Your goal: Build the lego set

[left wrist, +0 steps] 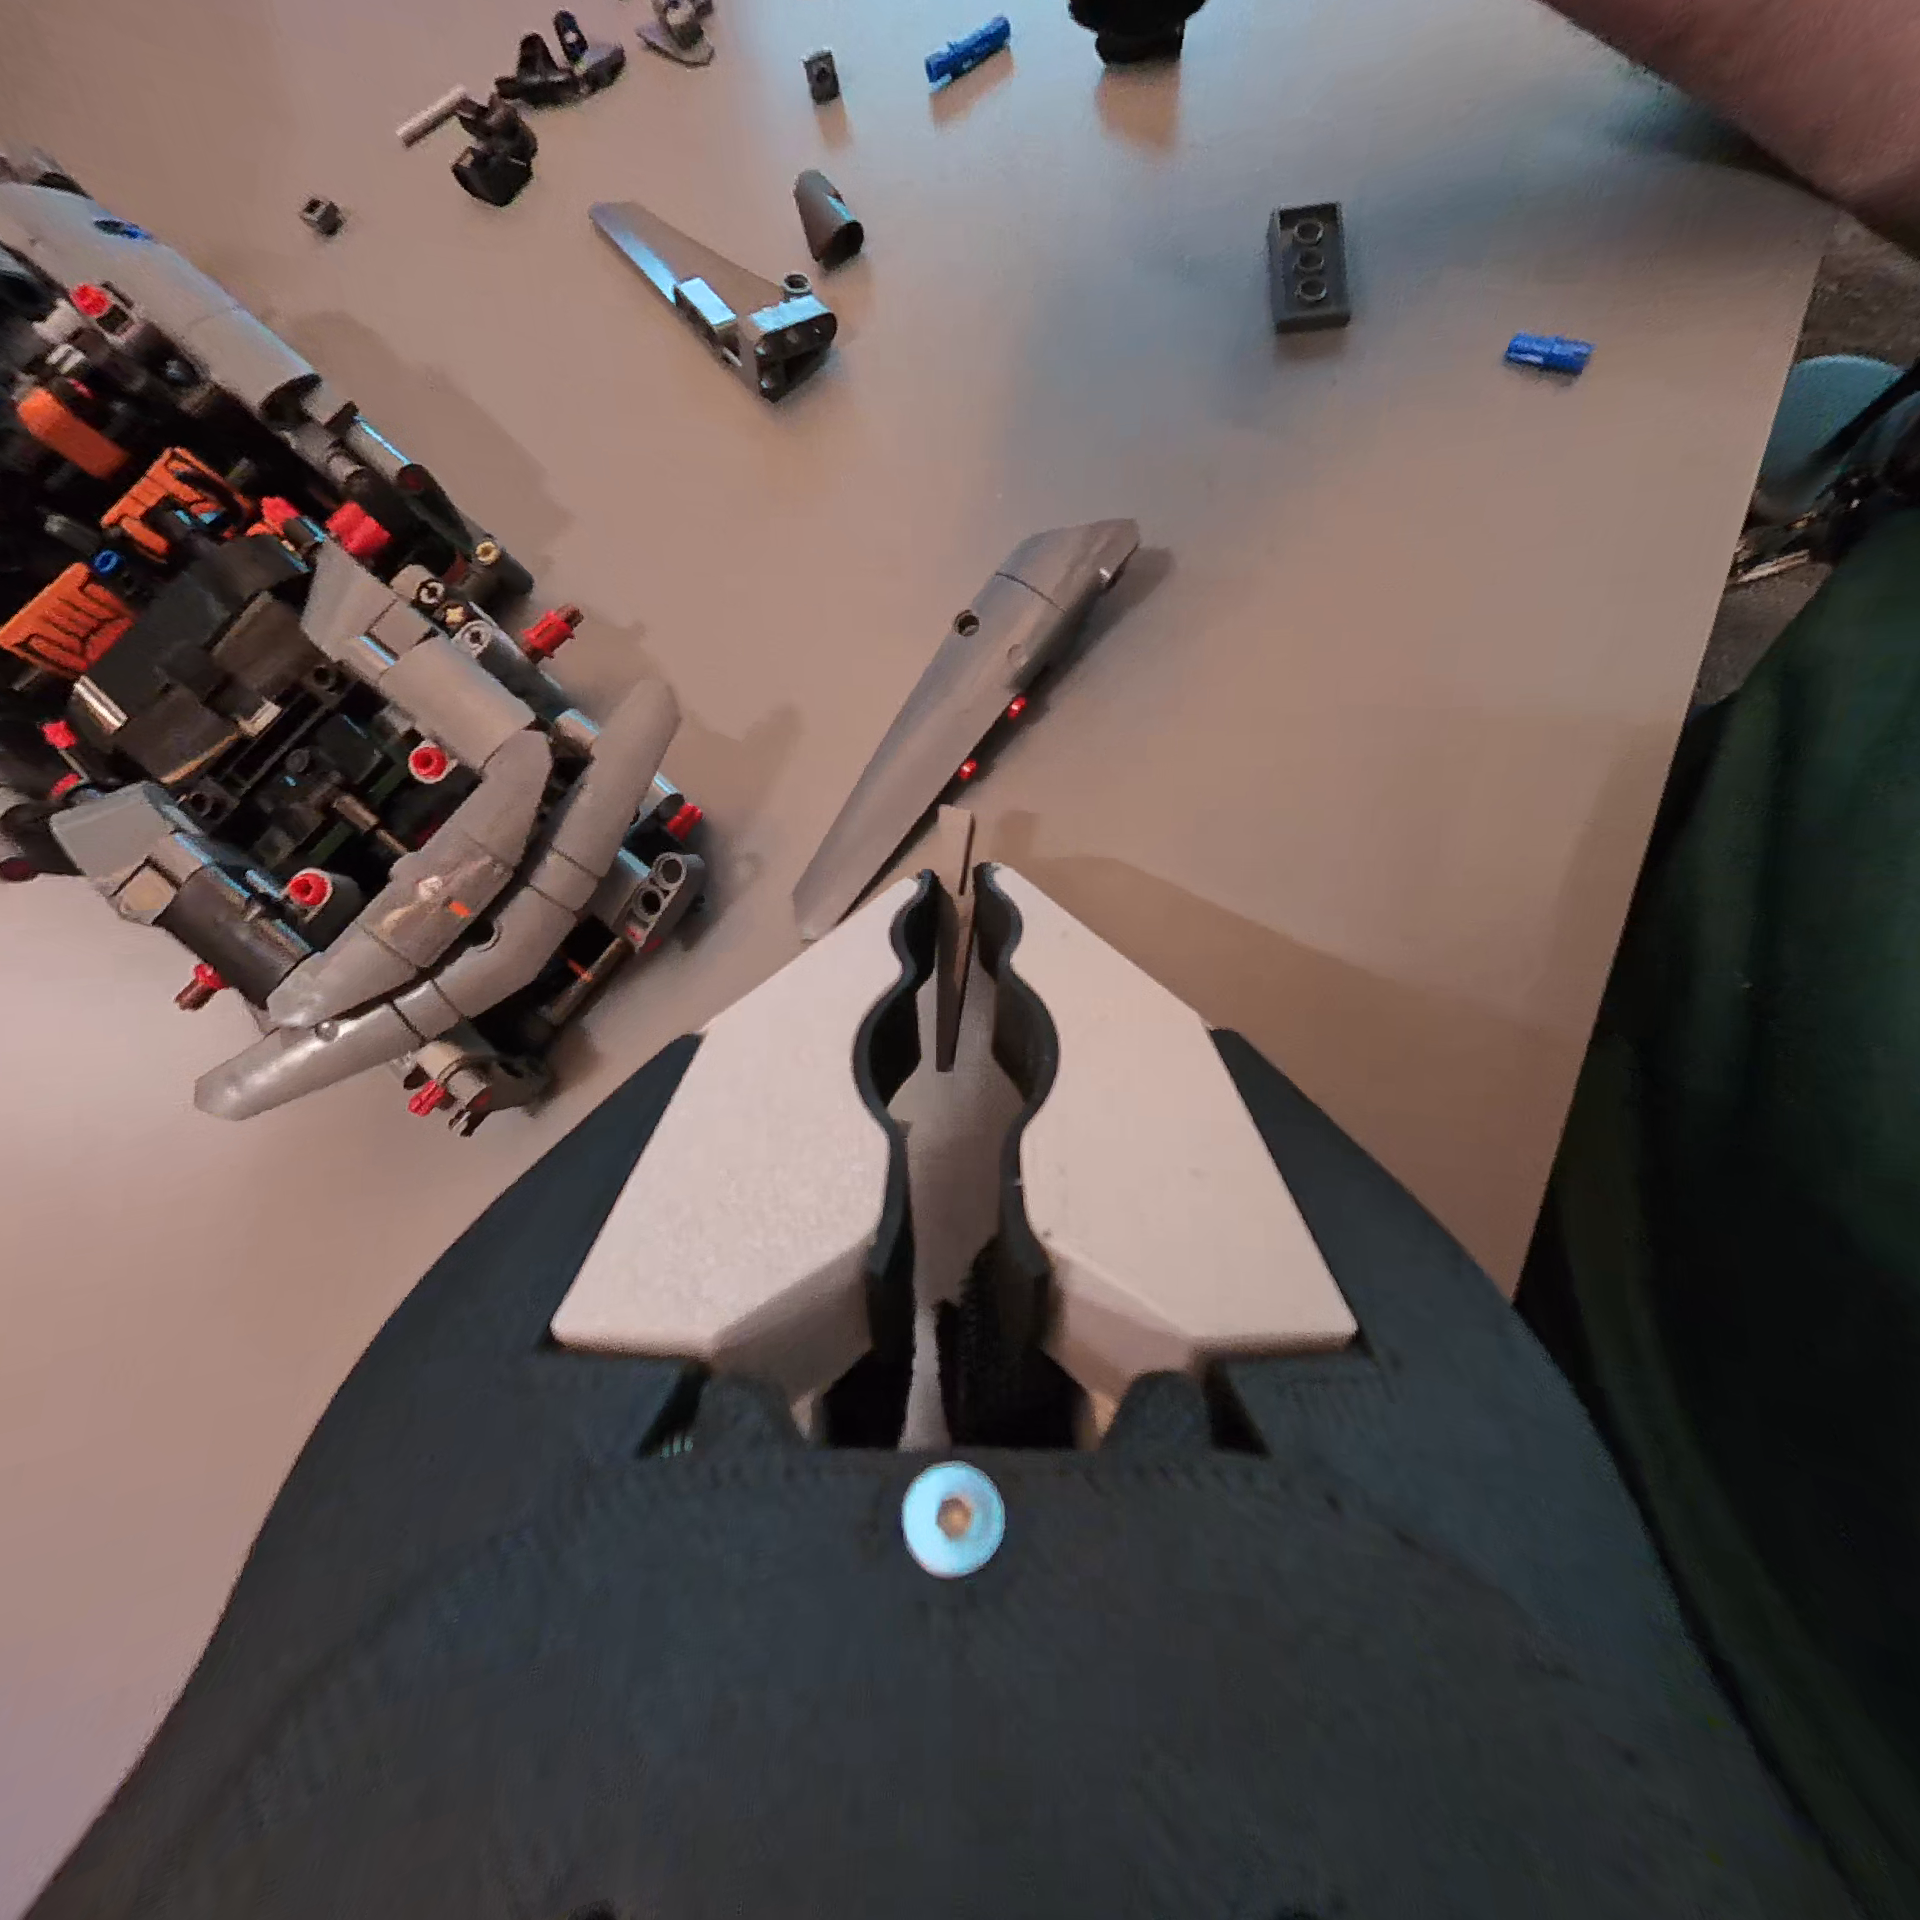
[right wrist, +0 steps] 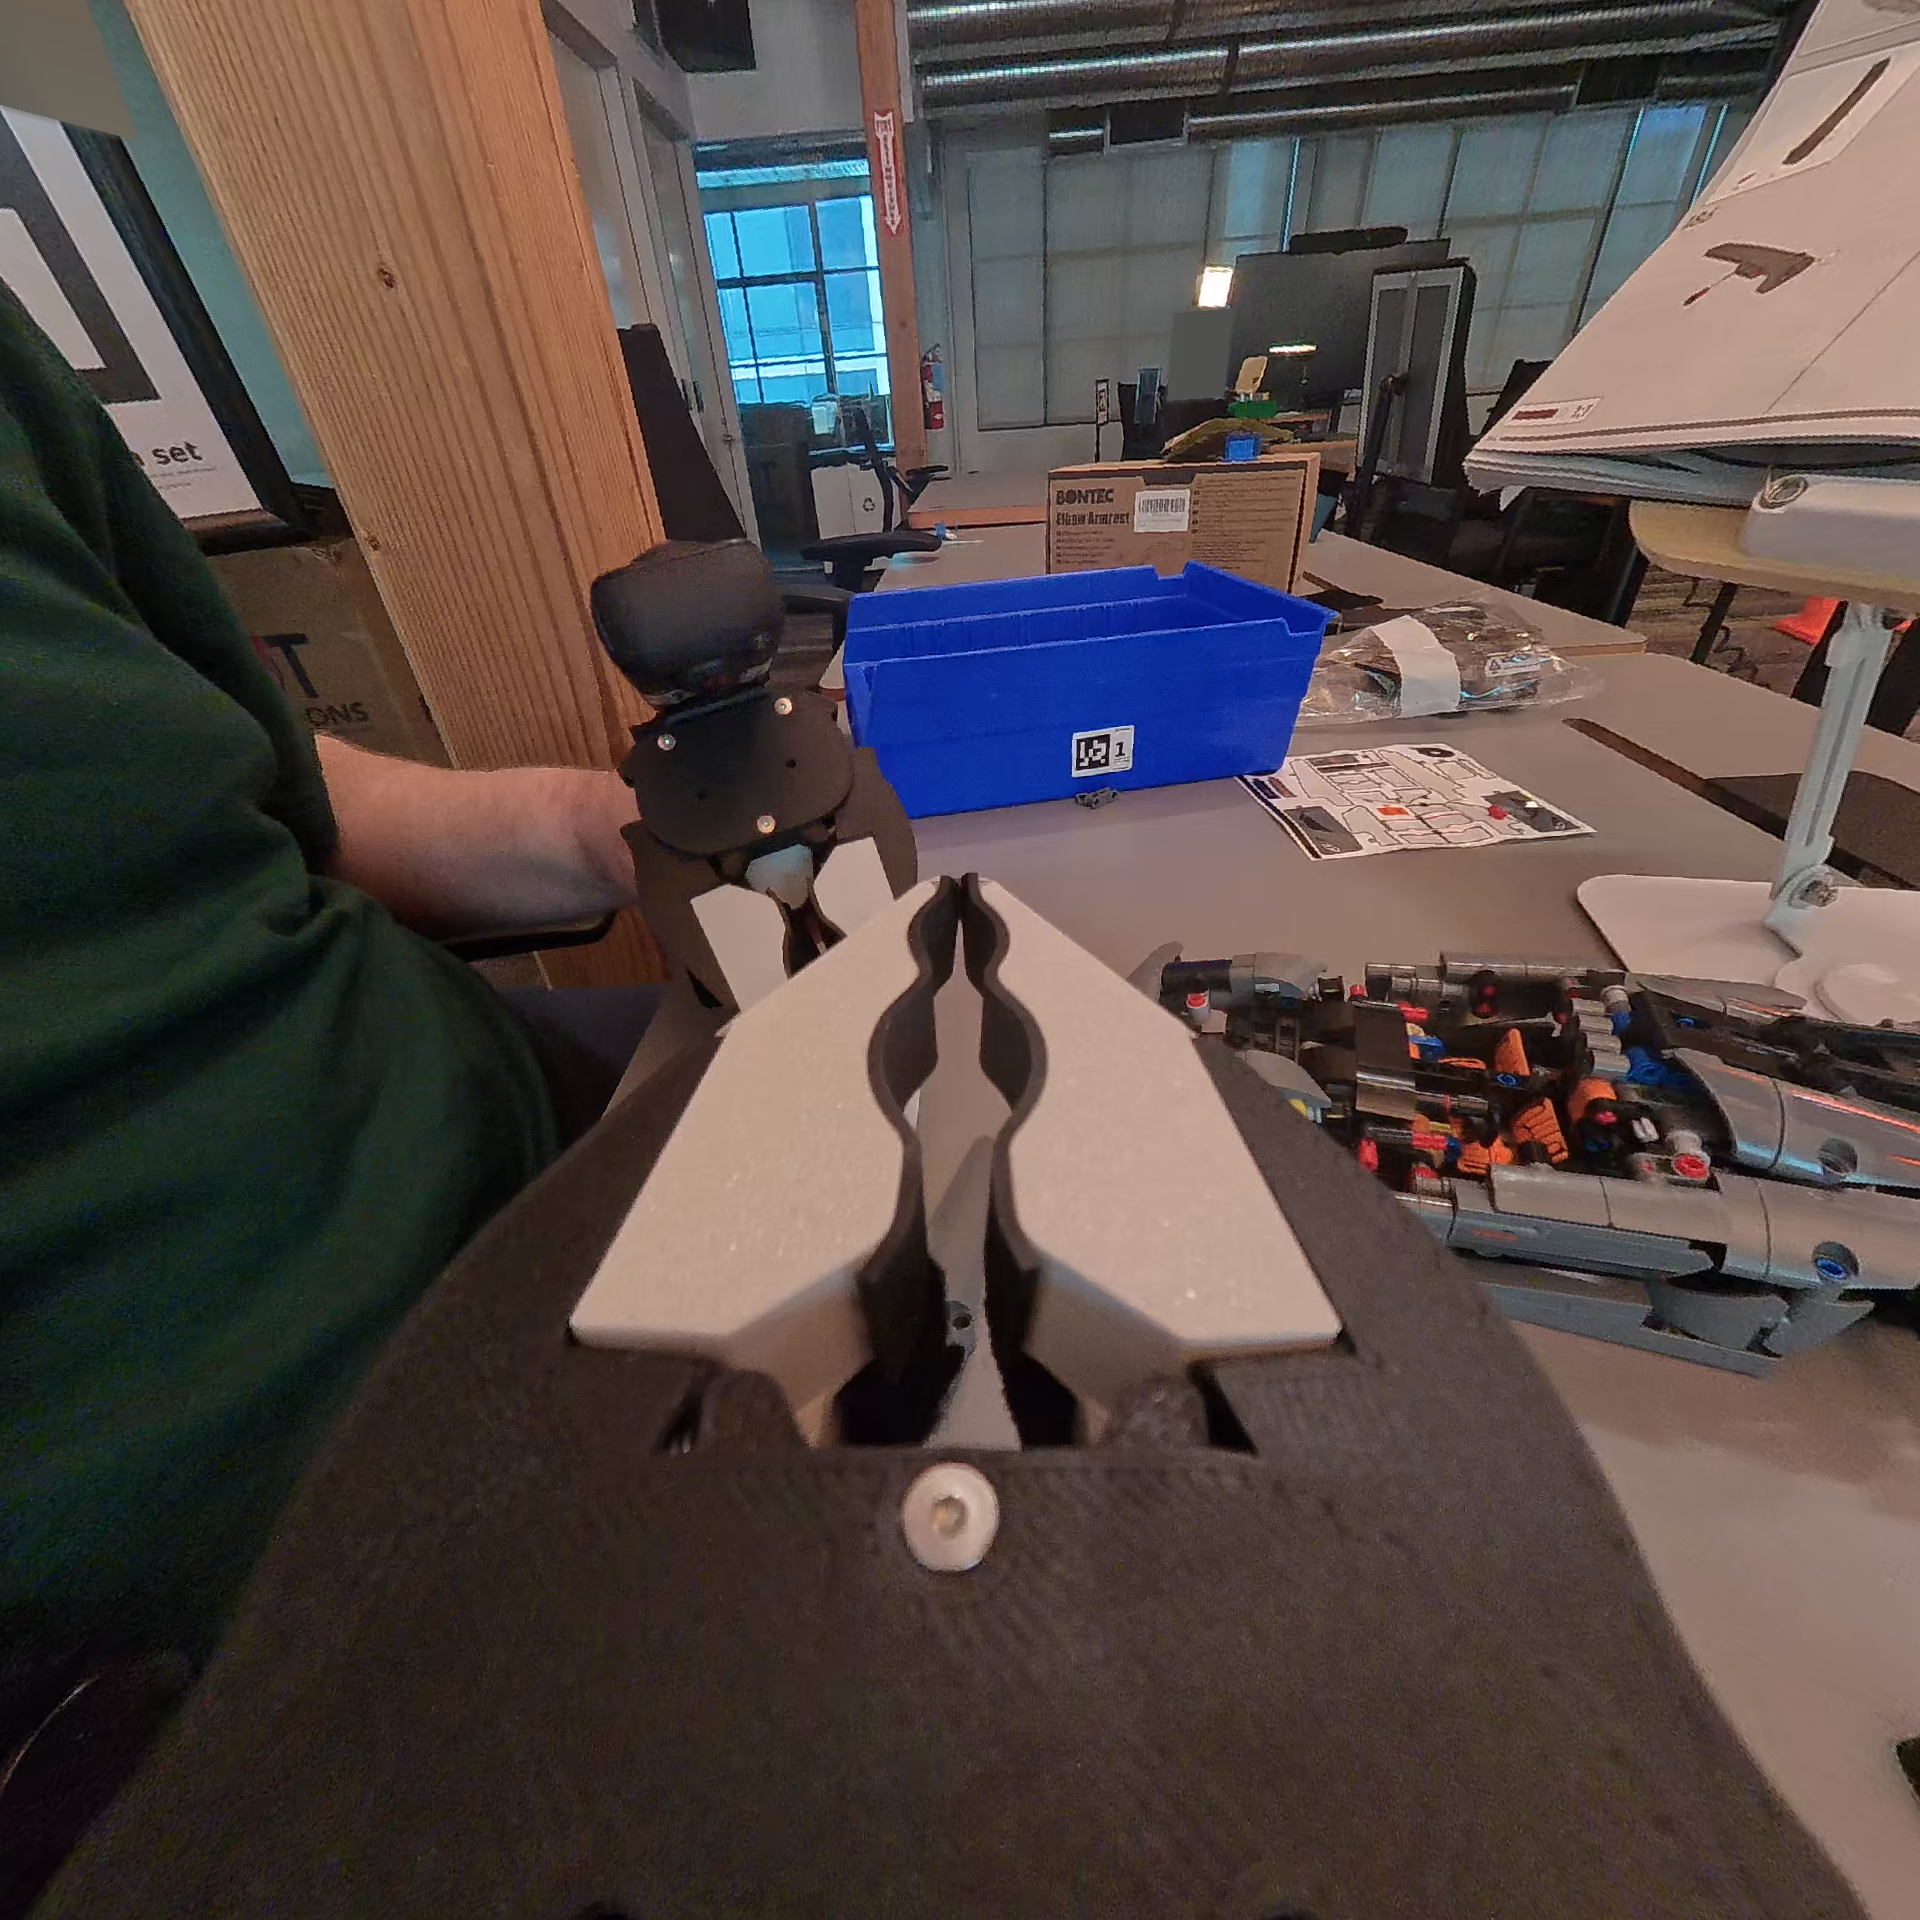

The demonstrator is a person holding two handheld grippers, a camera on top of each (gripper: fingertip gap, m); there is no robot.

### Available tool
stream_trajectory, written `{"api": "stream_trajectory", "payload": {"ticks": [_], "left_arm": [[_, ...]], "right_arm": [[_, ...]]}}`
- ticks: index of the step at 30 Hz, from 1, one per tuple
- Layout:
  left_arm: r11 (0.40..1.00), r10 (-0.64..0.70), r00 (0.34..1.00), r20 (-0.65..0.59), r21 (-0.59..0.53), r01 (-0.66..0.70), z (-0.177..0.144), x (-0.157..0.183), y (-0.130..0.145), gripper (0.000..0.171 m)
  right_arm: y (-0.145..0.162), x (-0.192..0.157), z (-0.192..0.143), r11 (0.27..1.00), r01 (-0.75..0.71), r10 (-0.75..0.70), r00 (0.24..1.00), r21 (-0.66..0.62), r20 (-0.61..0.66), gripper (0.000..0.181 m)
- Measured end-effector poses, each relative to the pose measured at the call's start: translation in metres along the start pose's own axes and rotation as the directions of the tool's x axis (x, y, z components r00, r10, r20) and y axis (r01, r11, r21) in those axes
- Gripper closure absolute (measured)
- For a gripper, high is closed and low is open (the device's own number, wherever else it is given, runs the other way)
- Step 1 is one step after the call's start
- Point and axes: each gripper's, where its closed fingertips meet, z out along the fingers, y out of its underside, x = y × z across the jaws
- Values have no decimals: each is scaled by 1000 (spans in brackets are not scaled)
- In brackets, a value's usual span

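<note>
Two matching hand-held tools, each a broad black printed body with fine layer lines and one silver socket-head screw at the middle near the camera. Left claw (left wrist: 954, 883) and right claw (right wrist: 958, 888) alike: two pale grey wedge-shaped fingers (right wrist: 790, 1143) tapering forward, lined along their inner edges with wavy black pads (left wrist: 902, 997). In the right wrist view, a dark rounded camera housing atop the far tool's black plate dotted with small silver screws, plus a dark green short sleeve (right wrist: 156, 935) on the person.
</note>
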Motion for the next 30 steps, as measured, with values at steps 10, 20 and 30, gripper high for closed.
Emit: {"api": "stream_trajectory", "payload": {"ticks": [10,20,30], "left_arm": [[955,-160,984,-83,240,175,-25,-14,-37,166],[823,-243,924,-294,442,357,-42,-22,-80,167],[616,-239,779,-579,530,583,-53,-26,-124,167]], "right_arm": [[1,2,0,1000,-5,5,1000,-1,-6,181],[2,4,0,1000,-19,19,1000,2,-10,181],[-3,6,-4,998,-46,46,999,43,-4,181]]}}
